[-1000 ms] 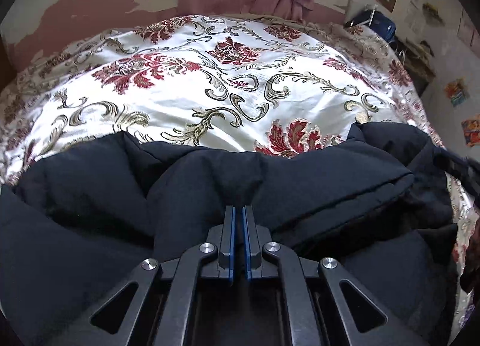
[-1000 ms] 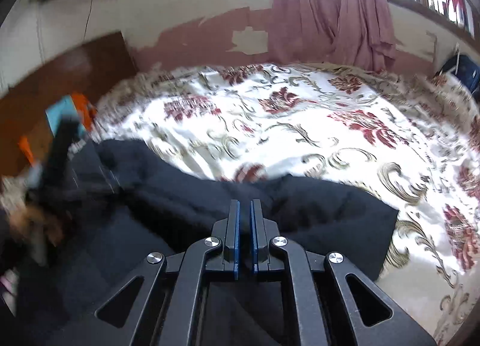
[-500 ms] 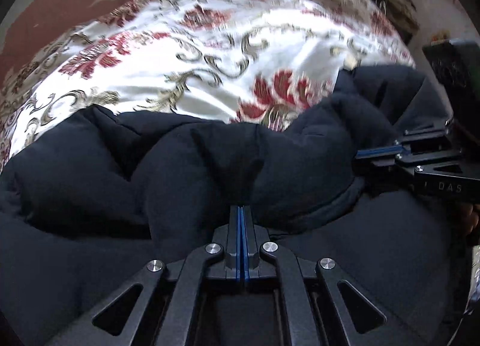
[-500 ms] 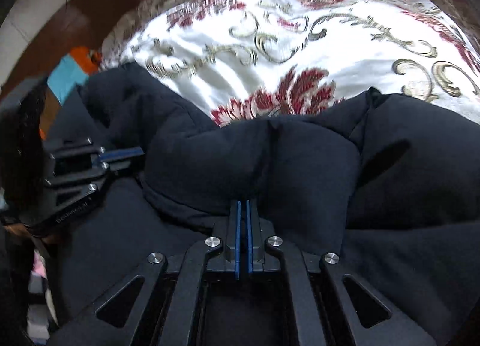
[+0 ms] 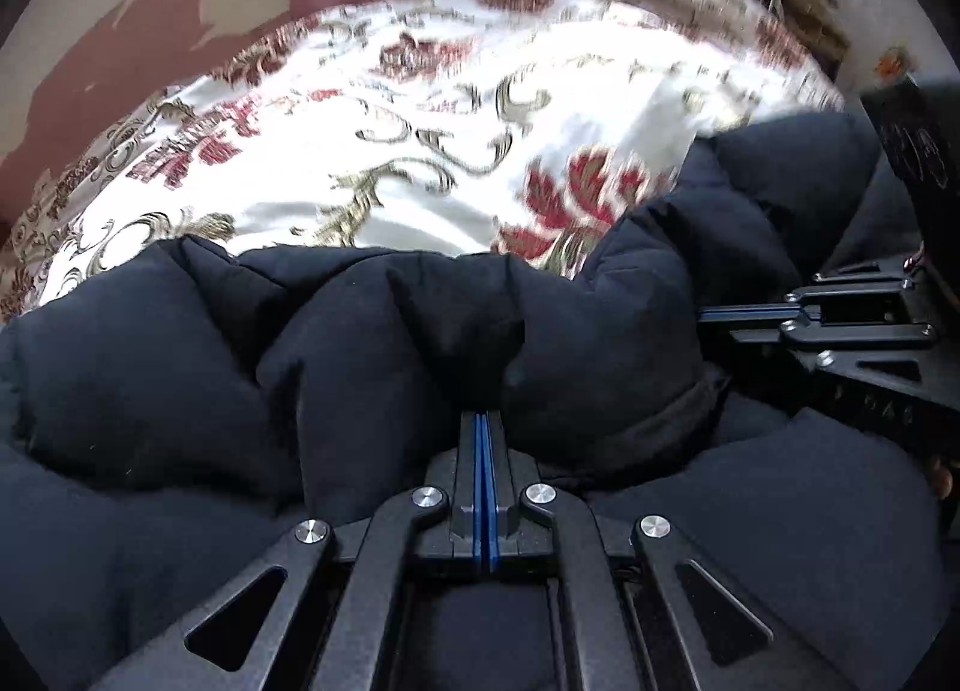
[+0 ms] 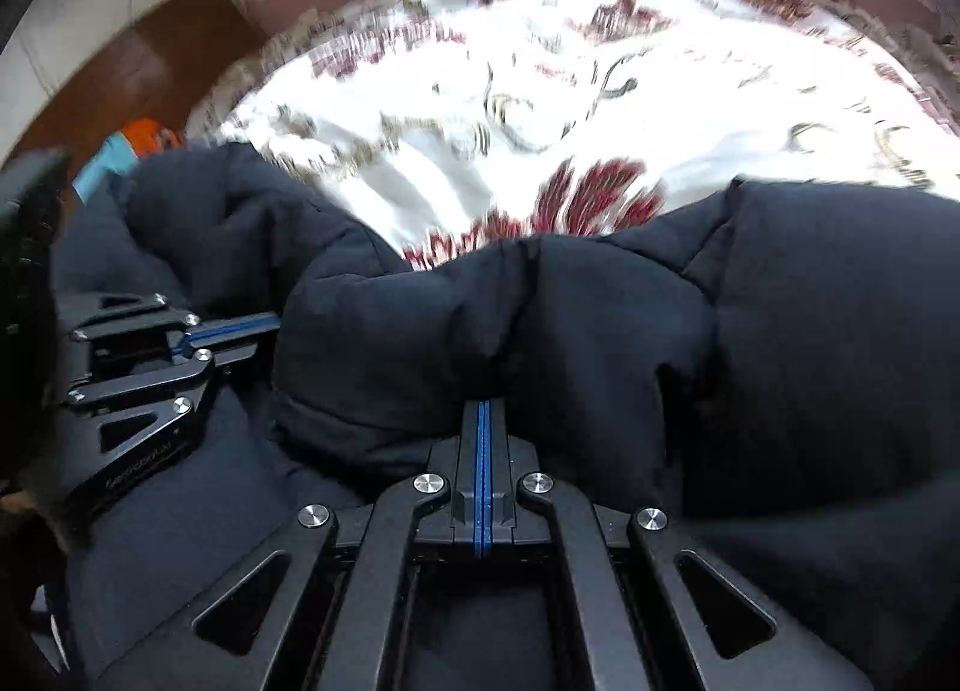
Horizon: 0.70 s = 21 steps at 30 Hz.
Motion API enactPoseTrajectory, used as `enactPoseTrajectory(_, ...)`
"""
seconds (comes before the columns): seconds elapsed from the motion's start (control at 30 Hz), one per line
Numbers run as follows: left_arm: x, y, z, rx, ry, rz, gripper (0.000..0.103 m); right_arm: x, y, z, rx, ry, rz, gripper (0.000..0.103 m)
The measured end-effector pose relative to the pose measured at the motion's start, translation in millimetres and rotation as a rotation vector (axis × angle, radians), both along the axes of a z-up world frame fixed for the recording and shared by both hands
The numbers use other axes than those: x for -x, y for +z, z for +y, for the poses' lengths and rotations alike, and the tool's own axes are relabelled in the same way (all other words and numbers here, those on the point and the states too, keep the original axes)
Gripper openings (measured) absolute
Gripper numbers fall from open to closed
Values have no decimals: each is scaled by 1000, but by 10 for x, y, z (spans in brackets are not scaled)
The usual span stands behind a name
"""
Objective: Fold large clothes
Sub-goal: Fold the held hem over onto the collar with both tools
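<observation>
The left gripper (image 5: 483, 421) has its jaws pressed together, pinching a puffy fold of the dark padded jacket (image 5: 372, 343). The right gripper (image 6: 483, 409) pinches the same bunched fold likewise. The jacket lies heaped along the near edge of the bed, over a white floral bedspread (image 5: 420, 151) that runs to a peeling pink wall (image 5: 120, 31). Only the right wrist view shows the brown wooden headboard (image 6: 120, 73) at the bed's left edge and orange and blue items (image 6: 132, 142) beside it.

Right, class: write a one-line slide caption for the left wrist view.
Left gripper shut on a puffy dark navy jacket over a floral white satin bedspread, right gripper pinching alongside.
</observation>
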<state>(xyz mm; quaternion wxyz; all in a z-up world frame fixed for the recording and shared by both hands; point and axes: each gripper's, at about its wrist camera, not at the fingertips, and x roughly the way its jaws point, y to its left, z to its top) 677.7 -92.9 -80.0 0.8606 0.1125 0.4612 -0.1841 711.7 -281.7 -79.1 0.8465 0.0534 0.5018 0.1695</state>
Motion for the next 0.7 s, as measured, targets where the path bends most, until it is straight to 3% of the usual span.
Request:
enactPoseTrajectory(0.13,175,269,112,160,-51,-112,4,205,291,-316,-49,-125,-123,0)
enactPoseTrajectory(0.23,238,392,8,199,-129,-141,4,231,295,-378,-47,-143,-108,0)
enactPoseTrajectory(0.37,90,225,-232,107,-152,-19,4,199,231,-306,-15,-114,-76,0)
enactPoseTrajectory(0.5,-28,61,-223,107,-134,102,4,137,118,-317,-13,-98,-26,0)
enactPoseTrajectory(0.57,-93,-187,-266,27,-96,206,4,131,56,-296,-14,-93,-23,0)
enactPoseTrajectory(0.7,-125,-295,-367,-30,-53,173,4,108,-53,-206,6,-97,-38,0)
